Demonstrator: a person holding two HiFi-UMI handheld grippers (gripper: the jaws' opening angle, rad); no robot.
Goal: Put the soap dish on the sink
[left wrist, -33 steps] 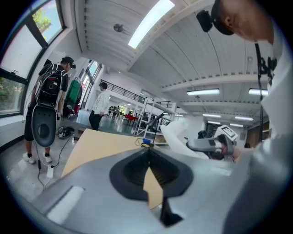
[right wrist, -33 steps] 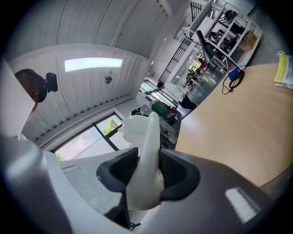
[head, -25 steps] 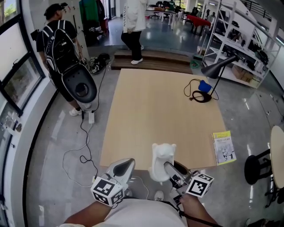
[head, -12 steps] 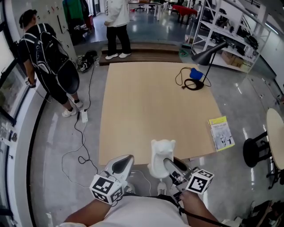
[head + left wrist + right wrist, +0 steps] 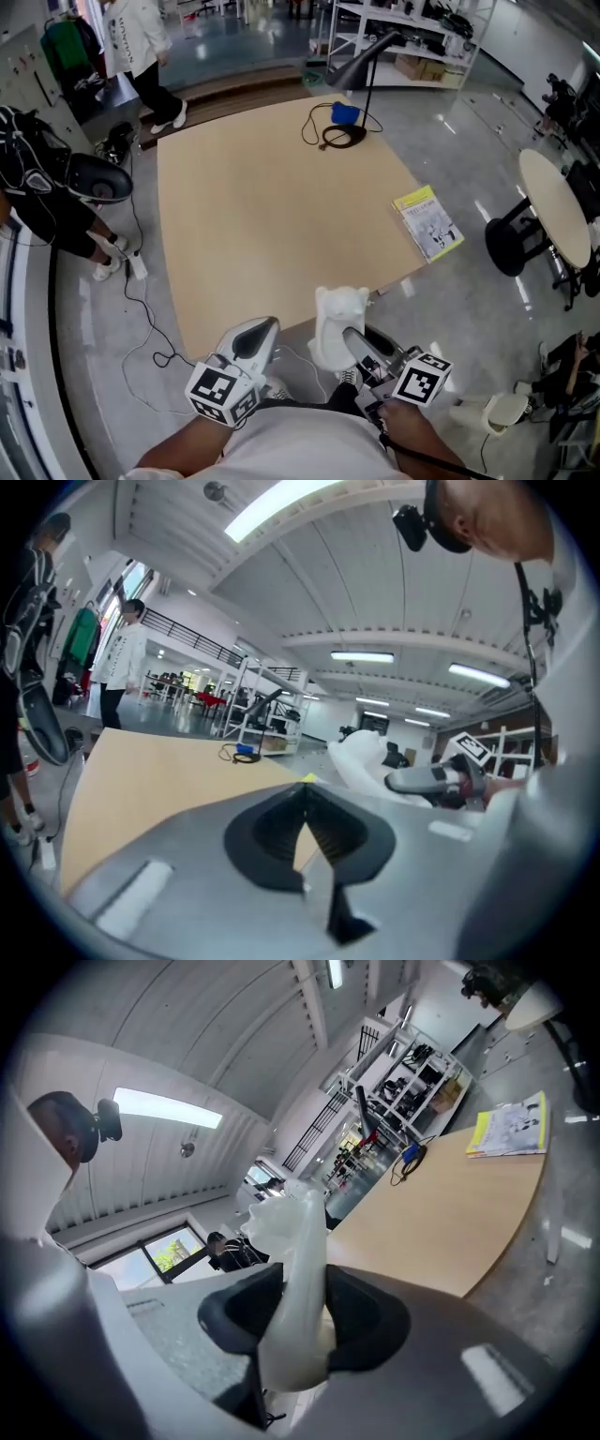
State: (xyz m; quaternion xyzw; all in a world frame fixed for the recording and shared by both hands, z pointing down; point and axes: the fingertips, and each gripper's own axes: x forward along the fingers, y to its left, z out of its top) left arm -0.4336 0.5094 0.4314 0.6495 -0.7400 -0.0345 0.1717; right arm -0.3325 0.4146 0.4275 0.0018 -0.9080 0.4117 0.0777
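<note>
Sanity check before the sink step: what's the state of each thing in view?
Soap dish: upright, gripped in the right tool.
Right tool: shut on the soap dish.
Left tool: shut, empty.
Lamp: standing, head tilted down.
Booklet: closed, lying flat beside the board.

The left claw [image 5: 306, 797], jaws together and empty, points across a tan board [image 5: 159, 771], with a white soap dish [image 5: 361, 761] at right.
</note>
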